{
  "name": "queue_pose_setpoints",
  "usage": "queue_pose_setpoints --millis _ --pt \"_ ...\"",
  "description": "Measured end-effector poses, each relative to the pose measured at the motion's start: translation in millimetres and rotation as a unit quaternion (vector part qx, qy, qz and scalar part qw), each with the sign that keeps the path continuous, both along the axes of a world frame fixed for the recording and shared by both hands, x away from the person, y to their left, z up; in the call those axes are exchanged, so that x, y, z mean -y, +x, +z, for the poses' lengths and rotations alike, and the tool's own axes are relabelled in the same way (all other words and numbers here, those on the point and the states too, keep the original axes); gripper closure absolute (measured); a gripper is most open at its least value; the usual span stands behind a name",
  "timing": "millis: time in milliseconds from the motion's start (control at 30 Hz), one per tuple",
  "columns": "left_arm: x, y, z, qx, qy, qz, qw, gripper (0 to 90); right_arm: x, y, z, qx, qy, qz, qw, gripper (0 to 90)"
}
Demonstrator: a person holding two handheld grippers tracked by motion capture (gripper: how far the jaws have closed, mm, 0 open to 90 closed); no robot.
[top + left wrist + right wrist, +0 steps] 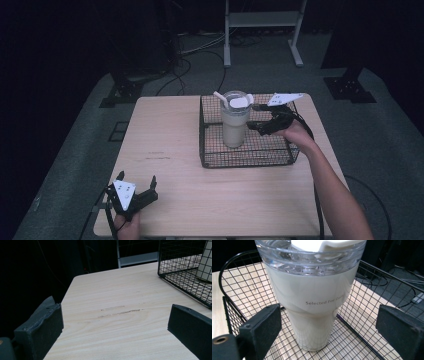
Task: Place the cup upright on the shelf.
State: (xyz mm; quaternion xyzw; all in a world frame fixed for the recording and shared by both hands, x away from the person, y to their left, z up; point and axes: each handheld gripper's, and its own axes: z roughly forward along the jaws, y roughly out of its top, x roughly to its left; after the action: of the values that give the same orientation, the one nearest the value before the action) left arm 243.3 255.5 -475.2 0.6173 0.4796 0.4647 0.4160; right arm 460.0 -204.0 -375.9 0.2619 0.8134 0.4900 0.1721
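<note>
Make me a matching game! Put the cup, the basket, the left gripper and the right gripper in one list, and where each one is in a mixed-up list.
Things:
1. tumbler
2. wire basket
3. left gripper
4. right gripper

Places:
A. open at the table's near left corner
B. on the table's far right part
C. standing upright inside the basket
D. open beside the tumbler, not touching it

Pairs: 1-C, 2-B, 3-A, 4-D

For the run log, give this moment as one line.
right gripper: open, beside tumbler | tumbler: upright in wire basket | left gripper: open, idle
</note>
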Motion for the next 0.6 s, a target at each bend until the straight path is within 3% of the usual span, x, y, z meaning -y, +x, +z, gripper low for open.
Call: queue_pose_setpoints --millis 600 --pt "0.0 -0.2 -0.2 0.000 0.001 -0.001 1.0000 0.0 12.0 -18.9 15.6 0.001 0.002 -0.010 0.9999 5.7"
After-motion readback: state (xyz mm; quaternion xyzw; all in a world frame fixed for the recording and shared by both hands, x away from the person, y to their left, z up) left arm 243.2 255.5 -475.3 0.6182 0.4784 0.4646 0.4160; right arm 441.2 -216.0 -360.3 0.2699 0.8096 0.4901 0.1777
